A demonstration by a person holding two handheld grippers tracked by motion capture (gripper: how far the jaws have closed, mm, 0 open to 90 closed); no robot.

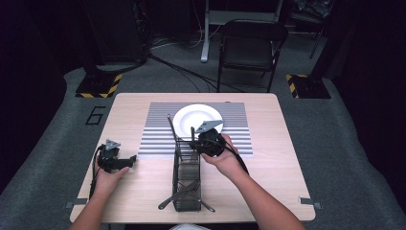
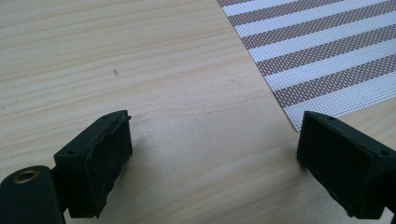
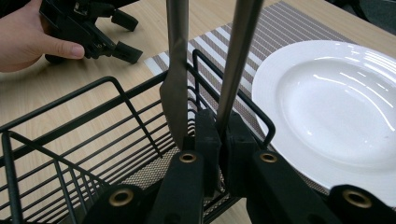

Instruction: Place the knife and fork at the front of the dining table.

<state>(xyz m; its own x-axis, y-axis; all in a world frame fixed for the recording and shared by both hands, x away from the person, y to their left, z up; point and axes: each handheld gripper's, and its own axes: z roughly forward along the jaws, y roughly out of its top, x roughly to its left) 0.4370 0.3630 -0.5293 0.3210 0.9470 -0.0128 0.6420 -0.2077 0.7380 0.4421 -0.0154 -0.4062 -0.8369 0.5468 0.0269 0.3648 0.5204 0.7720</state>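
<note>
A black wire cutlery basket (image 1: pixel 186 184) (image 3: pixel 70 140) stands on the wooden table in front of a white plate (image 1: pixel 197 119) (image 3: pixel 336 107). My right gripper (image 1: pixel 210 142) (image 3: pixel 223 135) is at the basket's far end, shut on the thin metal handle of an upright utensil (image 3: pixel 236 60). A knife (image 3: pixel 176 84) stands upright just beside that handle, apart from the pads. Other utensils (image 1: pixel 179 194) lie in the basket's near end. My left gripper (image 1: pixel 115 160) (image 2: pixel 215 144) rests low over bare wood at the left, open with nothing between its fingers.
A striped placemat (image 1: pixel 158 139) (image 2: pixel 327 56) lies under the plate, with the basket's far end on it. A folding chair (image 1: pixel 251 45) stands beyond the table's far edge. Bare wood stretches to the basket's right and left.
</note>
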